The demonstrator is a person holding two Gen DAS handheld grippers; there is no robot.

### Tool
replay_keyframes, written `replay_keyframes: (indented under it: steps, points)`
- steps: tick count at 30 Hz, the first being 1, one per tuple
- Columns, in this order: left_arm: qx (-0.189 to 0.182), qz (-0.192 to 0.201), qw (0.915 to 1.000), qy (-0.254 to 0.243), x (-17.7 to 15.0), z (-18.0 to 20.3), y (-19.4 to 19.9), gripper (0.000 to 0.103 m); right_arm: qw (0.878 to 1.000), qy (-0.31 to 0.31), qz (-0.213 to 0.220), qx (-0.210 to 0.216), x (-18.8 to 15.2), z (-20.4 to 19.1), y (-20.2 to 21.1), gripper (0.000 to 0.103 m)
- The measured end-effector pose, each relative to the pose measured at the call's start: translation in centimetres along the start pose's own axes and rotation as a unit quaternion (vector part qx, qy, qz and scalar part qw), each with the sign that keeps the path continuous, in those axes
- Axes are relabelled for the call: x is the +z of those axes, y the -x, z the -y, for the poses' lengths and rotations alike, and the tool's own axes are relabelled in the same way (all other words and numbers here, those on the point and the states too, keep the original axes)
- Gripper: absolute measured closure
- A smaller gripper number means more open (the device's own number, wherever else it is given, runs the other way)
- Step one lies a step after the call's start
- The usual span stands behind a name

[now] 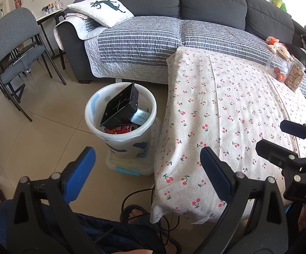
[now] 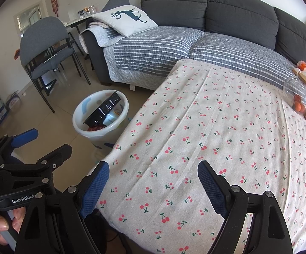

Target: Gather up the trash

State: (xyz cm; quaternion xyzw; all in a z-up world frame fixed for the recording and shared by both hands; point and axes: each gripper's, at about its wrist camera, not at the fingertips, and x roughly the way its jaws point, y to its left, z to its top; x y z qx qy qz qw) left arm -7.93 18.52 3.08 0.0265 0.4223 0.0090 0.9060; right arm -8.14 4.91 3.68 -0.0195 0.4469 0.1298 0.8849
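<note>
Left tongs and right tongs both spread wide and holding nothing, beside the cherry-print worktop.

The left tongs hang over the floor at the worktop's near corner, with the white bin just ahead on the tiles, standing on a low plastic box beside the worktop's edge. A black tray leans tilted inside the bin, its upper end sticking above the rim, with a red can and a pale blue item under it. The right tongs hover over the cloth. A clear jar lies at the worktop's far right edge, against the grey sofa.
</note>
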Motion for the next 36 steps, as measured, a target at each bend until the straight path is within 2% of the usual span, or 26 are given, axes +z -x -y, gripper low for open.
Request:
replay_keyframes:
  steps: [36]
  points:
    - [-0.003, -0.002, 1.0, 0.005, 0.01, -0.22, 0.09, 0.004, 1.0, 0.002, 0.0, 0.0, 0.1, 0.06, 0.01, 0.016]
